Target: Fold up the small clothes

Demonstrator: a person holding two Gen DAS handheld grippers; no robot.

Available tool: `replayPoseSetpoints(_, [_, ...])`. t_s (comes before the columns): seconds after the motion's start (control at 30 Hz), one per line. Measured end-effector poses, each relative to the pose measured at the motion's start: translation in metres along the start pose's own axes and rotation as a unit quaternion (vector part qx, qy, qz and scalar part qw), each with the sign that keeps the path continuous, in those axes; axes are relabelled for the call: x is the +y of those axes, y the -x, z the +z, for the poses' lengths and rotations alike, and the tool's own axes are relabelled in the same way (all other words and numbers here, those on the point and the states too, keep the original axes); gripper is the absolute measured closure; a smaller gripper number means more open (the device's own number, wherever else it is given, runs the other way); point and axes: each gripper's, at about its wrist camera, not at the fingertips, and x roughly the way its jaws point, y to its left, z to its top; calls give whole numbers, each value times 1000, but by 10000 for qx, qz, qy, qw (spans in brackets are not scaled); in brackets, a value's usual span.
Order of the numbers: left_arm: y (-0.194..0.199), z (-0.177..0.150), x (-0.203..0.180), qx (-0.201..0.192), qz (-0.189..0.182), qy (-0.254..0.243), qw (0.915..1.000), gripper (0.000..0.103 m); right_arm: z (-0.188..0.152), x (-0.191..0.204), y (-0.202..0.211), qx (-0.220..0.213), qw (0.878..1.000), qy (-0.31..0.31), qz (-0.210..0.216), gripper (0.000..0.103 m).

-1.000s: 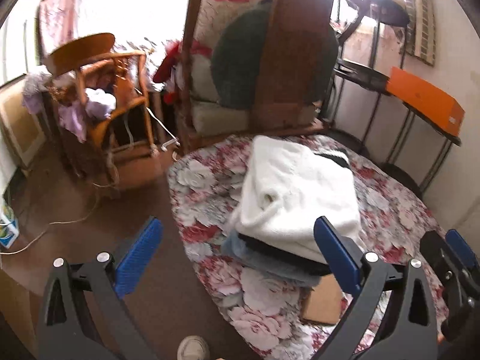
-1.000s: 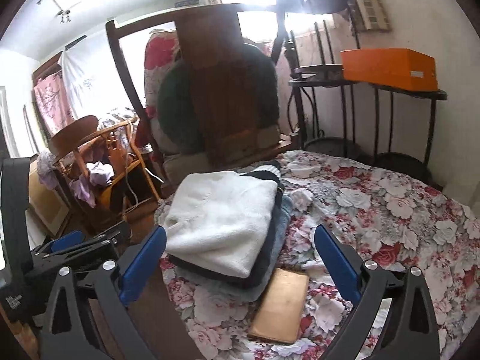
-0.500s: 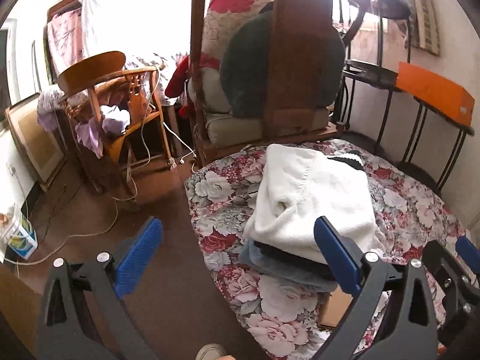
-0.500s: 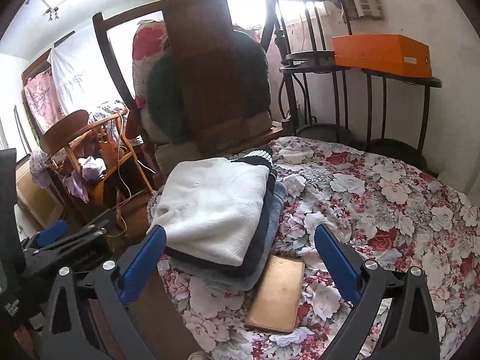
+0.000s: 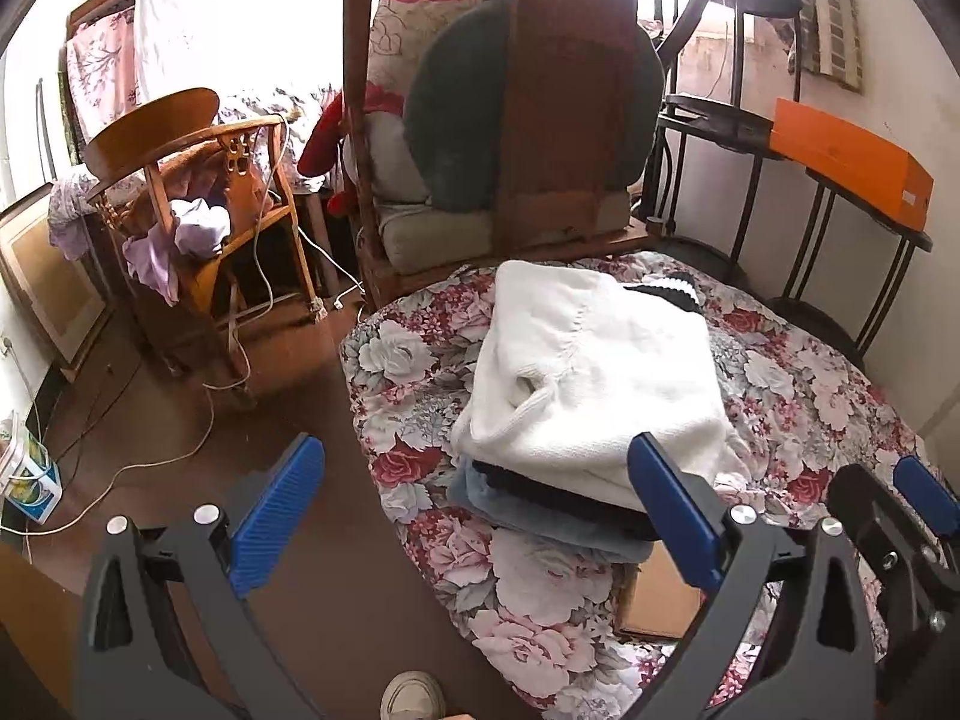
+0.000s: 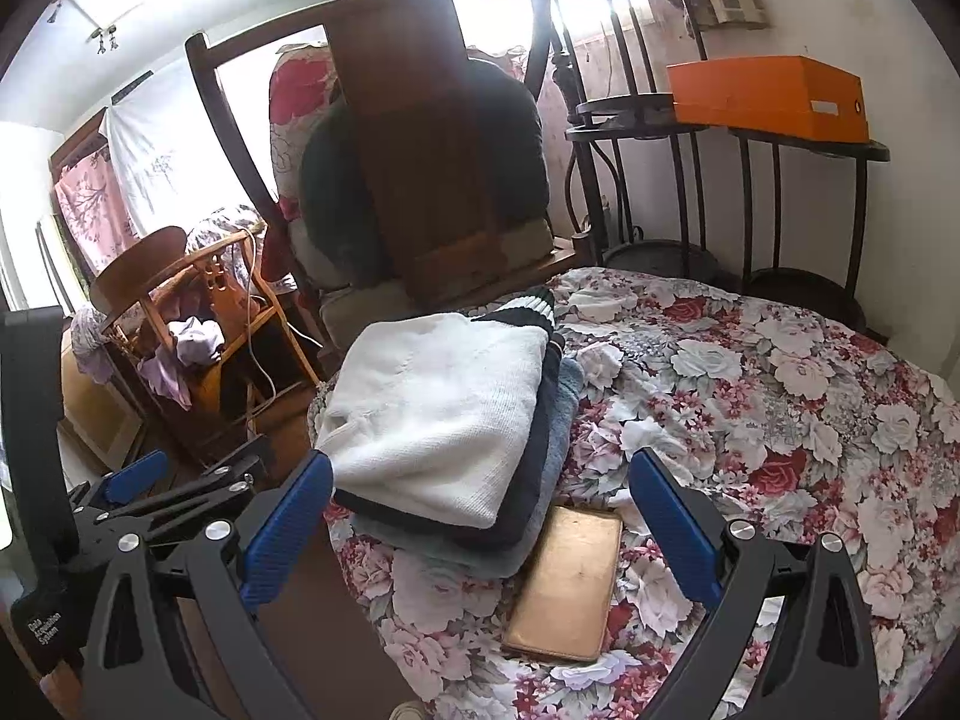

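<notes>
Soft knitted white sweater tops the pile on matt floral cloth.

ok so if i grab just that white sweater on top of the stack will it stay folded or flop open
Probably flops. The white sweater is a soft knit, its edges sagging over the dark garment beneath, so a pinch at one edge would likely let the layers unfold. It looks bulky but probably light. The stack lies near the bed's corner, so tugging may drag it.

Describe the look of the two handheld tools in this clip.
Both match: the left tool and right tool have black triangulated finger frames, silver screw heads and ribbed blue pads. The left tool's body carries small white lettering, seen from the right wrist view.
</notes>
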Motion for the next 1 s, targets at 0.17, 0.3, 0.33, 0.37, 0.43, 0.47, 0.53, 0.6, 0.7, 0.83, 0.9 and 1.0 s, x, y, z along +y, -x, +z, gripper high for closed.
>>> replayPoseSetpoints(0.17, [0,-1,-2,0,9,-46,10000,5,0,1,-3,65,10000,36,29,4])
replayPoseSetpoints(0.3, [-1,0,-3,54,-62,-46,10000,5,-1,4,-4,70,9999,97,23,4])
replayPoseSetpoints(0.33, [-2,0,-2,63,-80,-47,9999,4,-2,5,-3,72,9999,121,26,4])
replayPoseSetpoints(0.37, [-2,0,-2,69,-77,-42,9999,4,-2,5,-4,72,9999,138,25,4])
replayPoseSetpoints(0.43, [-3,-1,-3,75,-69,-46,9999,4,-3,6,-4,78,9999,152,24,4])
replayPoseSetpoints(0.47, [-3,-1,-3,88,-79,-44,9999,4,-3,6,-4,78,9999,142,31,4])
replayPoseSetpoints(0.53, [-5,0,-3,109,-109,-42,9999,4,-3,7,-4,74,9999,144,30,4])
replayPoseSetpoints(0.6, [-5,-1,-3,125,-112,-42,9999,4,-3,6,-4,74,9999,148,33,4])
replayPoseSetpoints(0.7, [-5,-1,-3,121,-103,-50,9999,4,-3,6,-4,83,9999,138,38,4])
replayPoseSetpoints(0.83, [-5,-1,-2,101,-95,-49,9999,5,-4,6,-4,87,9999,124,52,4])
replayPoseSetpoints(0.9, [-5,-1,-2,75,-65,-69,9999,5,-4,6,-4,88,9999,121,51,4])
replayPoseSetpoints(1.0, [-6,0,-3,50,-43,-94,9999,5,-4,6,-4,94,9999,110,61,4])
